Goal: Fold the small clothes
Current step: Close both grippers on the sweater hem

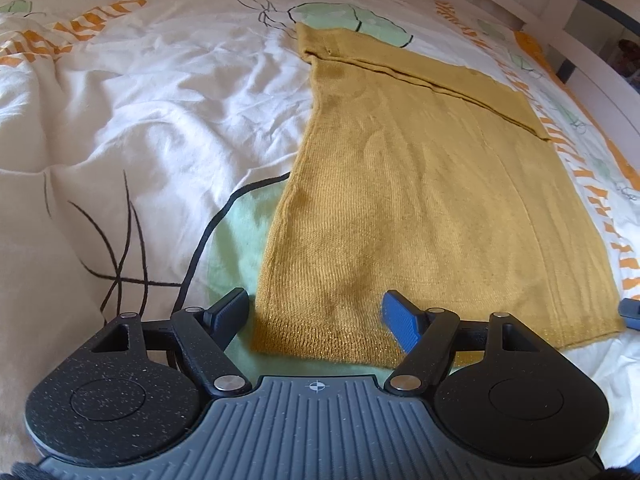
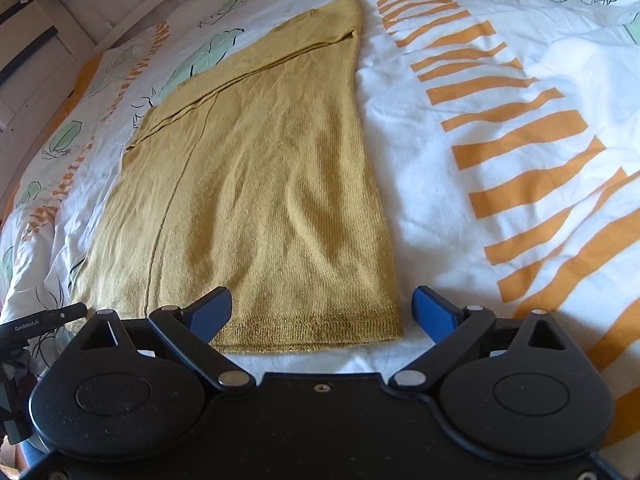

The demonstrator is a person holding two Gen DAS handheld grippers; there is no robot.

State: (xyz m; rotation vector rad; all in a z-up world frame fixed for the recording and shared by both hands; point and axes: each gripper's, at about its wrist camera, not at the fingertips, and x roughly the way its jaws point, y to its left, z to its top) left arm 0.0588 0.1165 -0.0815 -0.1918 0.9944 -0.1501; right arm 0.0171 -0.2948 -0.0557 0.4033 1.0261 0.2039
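Observation:
A mustard-yellow knitted garment (image 1: 420,200) lies flat on the bed, folded lengthwise with a sleeve laid across its far end. Its ribbed hem (image 1: 320,340) is nearest me. My left gripper (image 1: 316,316) hovers open over the hem's left corner, one finger off the cloth and the blue one above it. In the right wrist view the same garment (image 2: 256,184) fills the middle. My right gripper (image 2: 324,312) stands open astride the hem's right corner (image 2: 384,324), nothing between its fingers. The left gripper's tip (image 2: 52,318) shows at the left edge.
The garment lies on a rumpled white duvet (image 1: 140,120) printed with green leaves, black lines and orange stripes (image 2: 520,140). A white bed frame and wall (image 2: 80,12) run along the far side. Open bedding stretches left of the garment in the left wrist view.

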